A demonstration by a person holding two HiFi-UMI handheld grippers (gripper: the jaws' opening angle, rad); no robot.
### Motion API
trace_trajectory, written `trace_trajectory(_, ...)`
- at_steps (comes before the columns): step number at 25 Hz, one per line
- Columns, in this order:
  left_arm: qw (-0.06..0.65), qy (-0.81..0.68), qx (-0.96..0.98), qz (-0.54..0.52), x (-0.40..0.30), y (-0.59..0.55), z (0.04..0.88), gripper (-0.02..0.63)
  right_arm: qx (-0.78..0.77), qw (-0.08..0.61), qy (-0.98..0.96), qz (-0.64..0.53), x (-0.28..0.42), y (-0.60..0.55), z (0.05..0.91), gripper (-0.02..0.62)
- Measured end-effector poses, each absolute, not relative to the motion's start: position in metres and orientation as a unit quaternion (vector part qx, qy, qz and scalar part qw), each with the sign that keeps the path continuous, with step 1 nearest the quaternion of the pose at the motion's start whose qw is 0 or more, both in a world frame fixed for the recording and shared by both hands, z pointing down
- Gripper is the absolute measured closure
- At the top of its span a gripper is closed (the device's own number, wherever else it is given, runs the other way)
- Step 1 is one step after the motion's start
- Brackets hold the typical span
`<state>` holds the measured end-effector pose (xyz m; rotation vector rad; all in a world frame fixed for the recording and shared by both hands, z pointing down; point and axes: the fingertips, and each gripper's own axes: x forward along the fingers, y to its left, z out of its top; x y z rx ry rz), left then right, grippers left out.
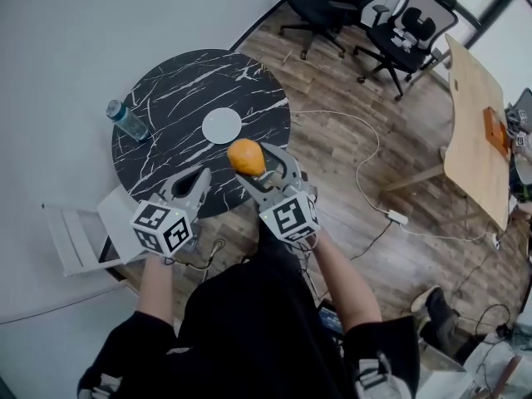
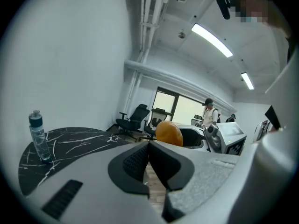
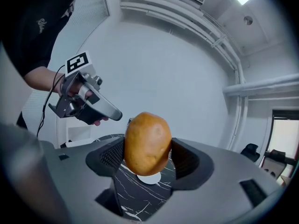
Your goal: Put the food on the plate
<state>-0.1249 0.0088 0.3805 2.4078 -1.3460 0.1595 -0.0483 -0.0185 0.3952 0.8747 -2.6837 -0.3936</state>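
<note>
A brown potato (image 1: pixel 246 156) hangs above the near right part of the round black marble table (image 1: pixel 166 98), with my right gripper (image 1: pixel 254 168) shut on it. In the right gripper view the potato (image 3: pixel 147 143) fills the gap between the jaws, and the small white plate (image 3: pixel 150 178) shows on the table below it. The plate (image 1: pixel 222 125) lies near the table's middle, empty, just beyond the potato. My left gripper (image 1: pixel 199 178) hovers over the table's near edge, left of the right one, jaws shut on nothing (image 2: pixel 149 146). It also sees the potato (image 2: pixel 168 132).
A clear water bottle (image 1: pixel 126 120) stands at the table's left edge. A white folding chair (image 1: pixel 83 235) sits near left. Black office chairs (image 1: pixel 341 7), a wooden desk (image 1: pixel 478 131) and floor cables (image 1: pixel 366 173) lie to the right. A person (image 2: pixel 209 111) stands far off.
</note>
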Motion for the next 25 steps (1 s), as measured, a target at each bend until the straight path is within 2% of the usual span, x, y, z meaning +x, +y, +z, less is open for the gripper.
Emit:
trace_trajectory(7, 0.220, -0.477, 0.849, 0.068, -0.133, -0.056, 0.393, 0.601, 0.263, 0.133, -0.949, -0.113, -0.067, -0.090, 0.414, 0.295)
trace_trajectory(12, 0.278, -0.450, 0.848, 0.034, -0.130, -0.102, 0.402, 0.448, 0.208, 0.134, -0.963, -0.109, -0.089, -0.130, 0.433, 0.295)
trace_trajectory(14, 0.312, -0.439, 0.843, 0.008, -0.131, -0.118, 0.406, 0.413, 0.183, 0.134, -0.968, -0.108, -0.099, -0.140, 0.441, 0.295)
trace_trajectory(19, 0.361, -0.429, 0.828, -0.003, -0.135, -0.138, 0.424, 0.351, 0.133, 0.124, -0.977, -0.109, -0.118, -0.149, 0.454, 0.295)
trace_trajectory(25, 0.382, -0.438, 0.814, 0.003, -0.134, -0.159, 0.446, 0.337, 0.104, 0.112, -0.983, -0.104, -0.125, -0.158, 0.466, 0.295)
